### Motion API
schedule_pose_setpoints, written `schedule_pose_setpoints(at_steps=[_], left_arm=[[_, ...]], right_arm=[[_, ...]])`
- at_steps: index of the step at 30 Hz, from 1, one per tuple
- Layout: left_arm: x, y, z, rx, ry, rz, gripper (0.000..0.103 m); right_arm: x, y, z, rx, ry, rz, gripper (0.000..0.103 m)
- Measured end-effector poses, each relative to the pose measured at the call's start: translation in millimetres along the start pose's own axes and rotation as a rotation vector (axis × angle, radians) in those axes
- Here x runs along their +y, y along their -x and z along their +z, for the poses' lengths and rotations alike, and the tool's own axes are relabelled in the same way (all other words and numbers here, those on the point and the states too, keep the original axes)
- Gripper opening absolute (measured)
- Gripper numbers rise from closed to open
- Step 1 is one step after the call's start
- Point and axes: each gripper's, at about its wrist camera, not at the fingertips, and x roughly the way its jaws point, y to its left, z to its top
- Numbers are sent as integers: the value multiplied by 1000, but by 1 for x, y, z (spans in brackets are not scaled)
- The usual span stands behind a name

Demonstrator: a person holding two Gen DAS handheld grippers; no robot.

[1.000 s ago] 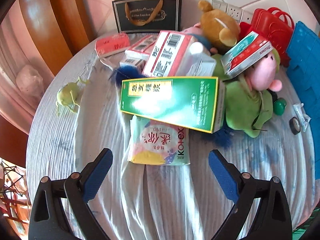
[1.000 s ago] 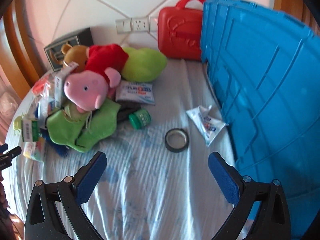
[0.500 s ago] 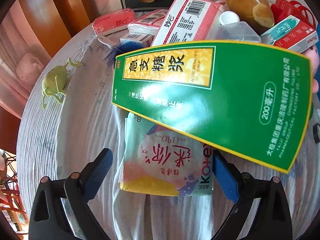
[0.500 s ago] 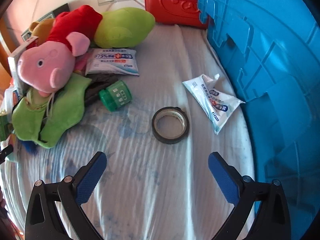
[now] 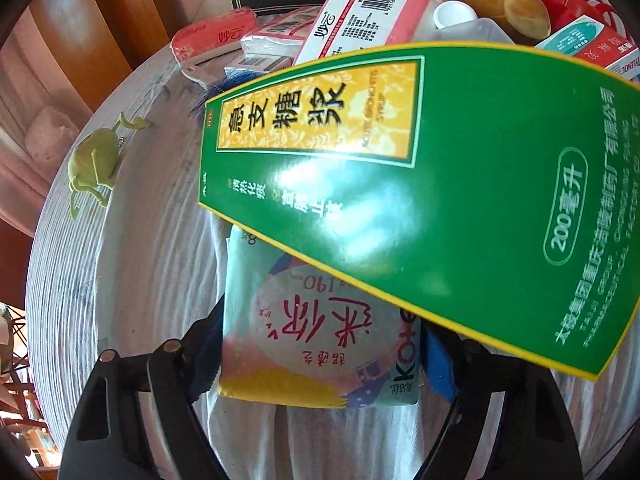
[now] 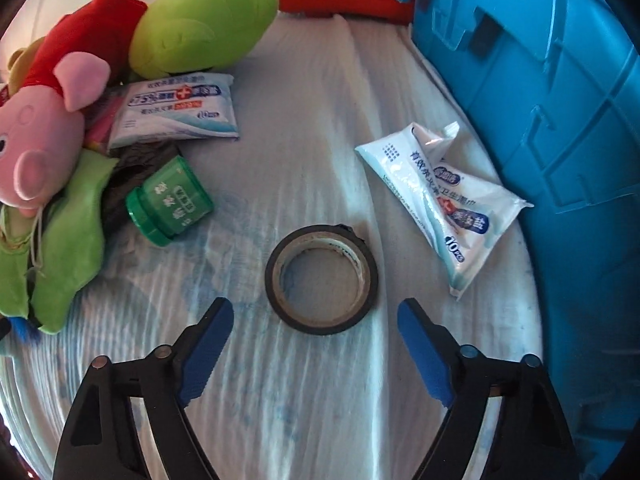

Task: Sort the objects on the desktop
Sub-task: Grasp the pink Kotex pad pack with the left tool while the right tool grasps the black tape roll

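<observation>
Closing left gripper (image 5: 320,354) jaws flanking pad packet (image 5: 320,344), right gripper (image 6: 316,346) jaws closing, empty, near tape roll (image 6: 321,279)

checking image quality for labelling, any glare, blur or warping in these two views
Left wrist view: white glare patches on the green box, its straight edges bowed by the fisheye, far print soft. Right wrist view: even light, sheen on the wipes pack, tape roll sharp, blue crate wall curved, dark corners.

Both tongs, left tongs (image 5: 320,354) and right tongs (image 6: 316,350), have black plastic arms with slotted cut-outs, round metal rivets at the joints, and ridged blue pads inside the tips.
</observation>
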Motion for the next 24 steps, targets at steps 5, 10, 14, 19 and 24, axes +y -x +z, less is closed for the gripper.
schedule_pose_setpoints(at_steps=[5,10,14,19,24], left_arm=[[-1,3,-3,-2,4,-2,79],[2,9,-12,0,12,-1,78],[7,16,-23,2,15,-12,78],[3,30,-38,-6,-4,-21,78],[-13,43,-51,-19,-43,-48,78]], right_arm=[[0,2,1,-14,20,-7,56],[1,10,-5,-19,34,-3,54],[3,27,-11,-43,39,-2,43],[7,40,-22,-42,64,25,27],[12,43,-38,-33,40,63,32]])
